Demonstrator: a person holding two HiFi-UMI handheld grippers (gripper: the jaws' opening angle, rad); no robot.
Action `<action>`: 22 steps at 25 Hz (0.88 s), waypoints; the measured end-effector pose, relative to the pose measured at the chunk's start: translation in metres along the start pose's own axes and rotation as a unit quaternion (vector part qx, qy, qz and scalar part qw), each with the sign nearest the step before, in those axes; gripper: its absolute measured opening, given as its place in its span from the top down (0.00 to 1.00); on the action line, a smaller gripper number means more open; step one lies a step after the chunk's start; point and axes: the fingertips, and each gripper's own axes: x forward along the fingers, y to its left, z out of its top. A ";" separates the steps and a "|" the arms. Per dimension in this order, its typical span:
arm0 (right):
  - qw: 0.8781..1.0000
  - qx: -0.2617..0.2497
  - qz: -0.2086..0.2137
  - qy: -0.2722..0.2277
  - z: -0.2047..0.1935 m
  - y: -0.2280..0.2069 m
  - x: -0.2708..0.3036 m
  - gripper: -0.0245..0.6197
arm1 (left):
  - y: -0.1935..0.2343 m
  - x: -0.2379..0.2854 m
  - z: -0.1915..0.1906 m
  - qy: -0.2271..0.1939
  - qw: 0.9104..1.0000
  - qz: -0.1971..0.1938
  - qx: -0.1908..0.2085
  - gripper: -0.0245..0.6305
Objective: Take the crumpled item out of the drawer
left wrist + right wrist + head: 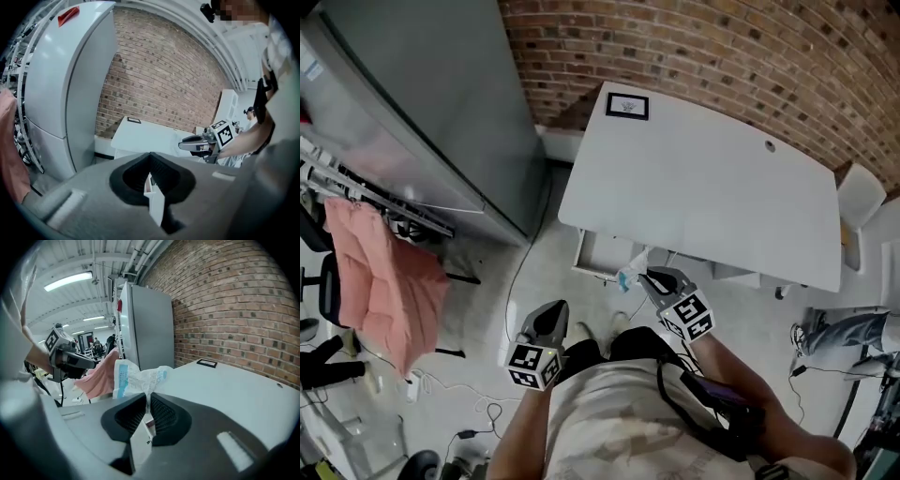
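Note:
The crumpled item (632, 274) is a white plastic wrapper with blue print. My right gripper (650, 276) is shut on it and holds it in the air just in front of the open white drawer (598, 253) under the table. In the right gripper view the wrapper (139, 377) bulges out above the closed jaws of the right gripper (147, 397). My left gripper (554, 312) hangs lower left over the floor, apart from the drawer. The left gripper (150, 157) has its jaws shut with nothing between them.
A white table (703, 178) stands against a brick wall, with a black-framed tag (627, 106) at its far corner. A tall grey cabinet (422, 103) stands at the left. A pink cloth (380, 286) hangs on a rack. A white chair (861, 197) is at the right.

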 end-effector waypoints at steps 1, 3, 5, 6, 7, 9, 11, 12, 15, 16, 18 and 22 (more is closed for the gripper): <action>1.000 0.000 -0.006 -0.004 0.003 0.003 -0.004 0.90 | -0.001 -0.002 0.002 -0.004 1.000 -0.007 0.001 0.96; 1.000 -0.002 -0.015 -0.011 0.009 0.012 -0.013 0.90 | -0.004 -0.006 0.004 -0.008 1.000 -0.023 0.003 0.96; 1.000 0.003 -0.021 -0.019 0.015 0.021 -0.023 0.90 | -0.010 -0.011 0.003 -0.008 0.999 -0.040 0.005 0.96; 0.999 0.006 -0.026 -0.025 0.018 0.025 -0.028 0.90 | -0.012 -0.012 0.004 -0.008 0.999 -0.049 0.007 0.96; 0.999 0.008 -0.031 -0.031 0.021 0.028 -0.033 0.90 | -0.015 -0.013 0.005 -0.009 0.998 -0.059 0.009 0.96; 0.998 0.009 -0.039 -0.039 0.027 0.033 -0.042 0.90 | -0.019 -0.015 0.006 -0.009 0.997 -0.072 0.012 0.96; 0.998 0.009 -0.046 -0.044 0.030 0.038 -0.051 0.90 | -0.021 -0.018 0.008 -0.010 0.997 -0.081 0.013 0.96; 0.998 0.009 -0.050 -0.046 0.031 0.040 -0.054 0.90 | -0.021 -0.019 0.009 -0.010 0.996 -0.085 0.014 0.96; 0.997 0.006 -0.065 -0.052 0.034 0.045 -0.065 0.90 | -0.023 -0.022 0.013 -0.009 0.995 -0.098 0.020 0.96; 0.996 0.005 -0.070 -0.053 0.035 0.046 -0.068 0.90 | -0.024 -0.023 0.014 -0.009 0.994 -0.103 0.023 0.96; 0.995 0.001 -0.080 -0.055 0.037 0.046 -0.073 0.90 | -0.027 -0.022 0.017 -0.010 0.993 -0.112 0.029 0.96; 0.994 -0.002 -0.097 -0.058 0.040 0.049 -0.084 0.90 | -0.030 -0.022 0.021 -0.015 0.991 -0.127 0.036 0.96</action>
